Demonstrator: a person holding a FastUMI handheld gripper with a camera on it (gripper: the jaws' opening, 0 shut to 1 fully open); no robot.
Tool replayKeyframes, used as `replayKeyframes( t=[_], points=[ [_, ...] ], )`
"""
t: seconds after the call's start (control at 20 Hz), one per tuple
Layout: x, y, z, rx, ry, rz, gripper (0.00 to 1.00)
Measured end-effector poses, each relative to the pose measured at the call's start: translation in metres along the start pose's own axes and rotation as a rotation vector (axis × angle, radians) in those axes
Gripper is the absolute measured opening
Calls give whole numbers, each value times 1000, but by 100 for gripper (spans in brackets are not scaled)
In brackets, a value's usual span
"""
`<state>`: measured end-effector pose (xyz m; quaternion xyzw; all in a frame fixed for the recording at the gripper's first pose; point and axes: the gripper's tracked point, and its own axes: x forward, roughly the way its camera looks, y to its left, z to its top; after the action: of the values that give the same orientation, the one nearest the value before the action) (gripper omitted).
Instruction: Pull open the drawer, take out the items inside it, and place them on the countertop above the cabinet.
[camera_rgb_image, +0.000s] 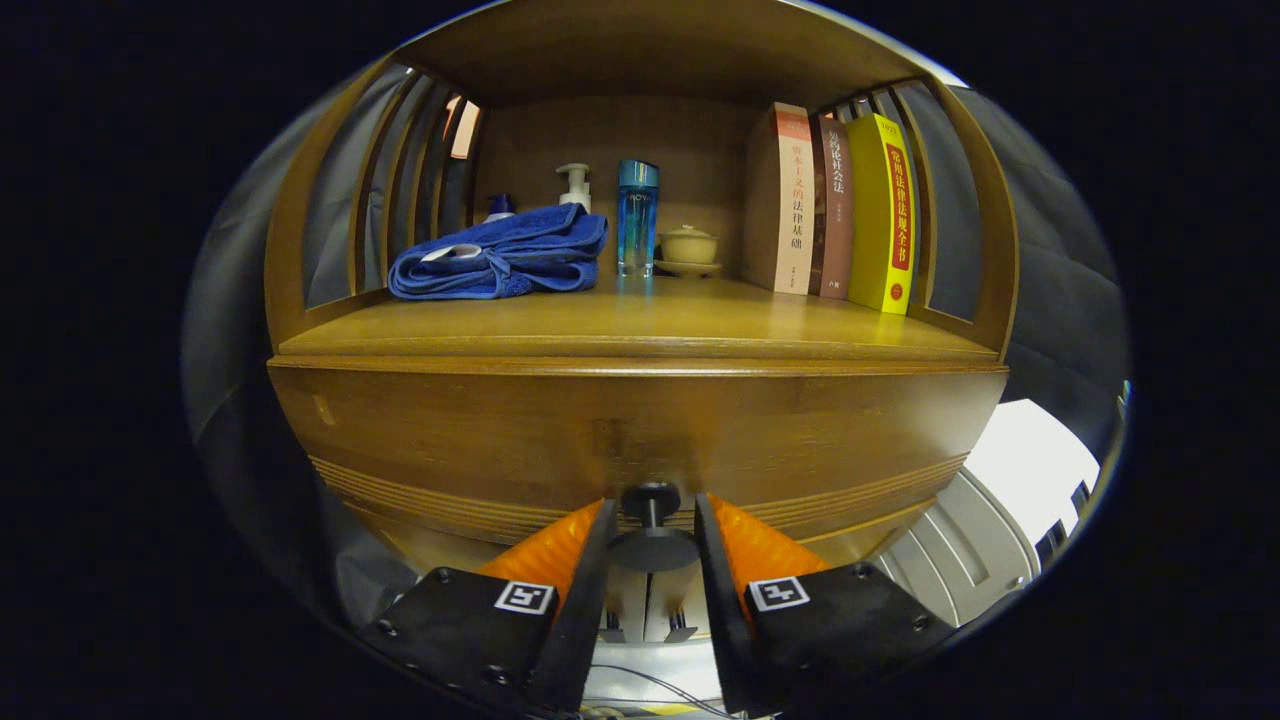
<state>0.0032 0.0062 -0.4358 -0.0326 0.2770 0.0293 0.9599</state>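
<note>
Drawer (640, 430) closed; knob (651, 500) between fingers of hand-held gripper (652, 525), fingers apart, not pressing knob.

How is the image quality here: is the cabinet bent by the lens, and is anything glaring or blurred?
Gripper view: the fisheye bows the drawer front and countertop edges into curves; the books and blue towel stay sharp; a bright white patch at lower right is overexposed; the knob, between the gripper fingers, looks dark and slightly soft.

Gripper (651, 520): black screwed mounts, square fiducial tags.
</note>
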Motion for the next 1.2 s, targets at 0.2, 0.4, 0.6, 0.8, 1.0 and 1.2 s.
replayKeyframes(
  t=[0.2,0.4,0.6,0.8,1.0,1.2],
  points=[
    [-1,-1,-1,10,2,-18,51],
    [-13,-2,-4,8,-7,-19,50],
    [-28,-3,-7,7,-7,-15,50],
    [-45,-3,-11,19,-5,-10,50],
    [-63,-4,-15,19,3,-5,50],
    [-77,-5,-18,28,7,-7,50]
  ],
)
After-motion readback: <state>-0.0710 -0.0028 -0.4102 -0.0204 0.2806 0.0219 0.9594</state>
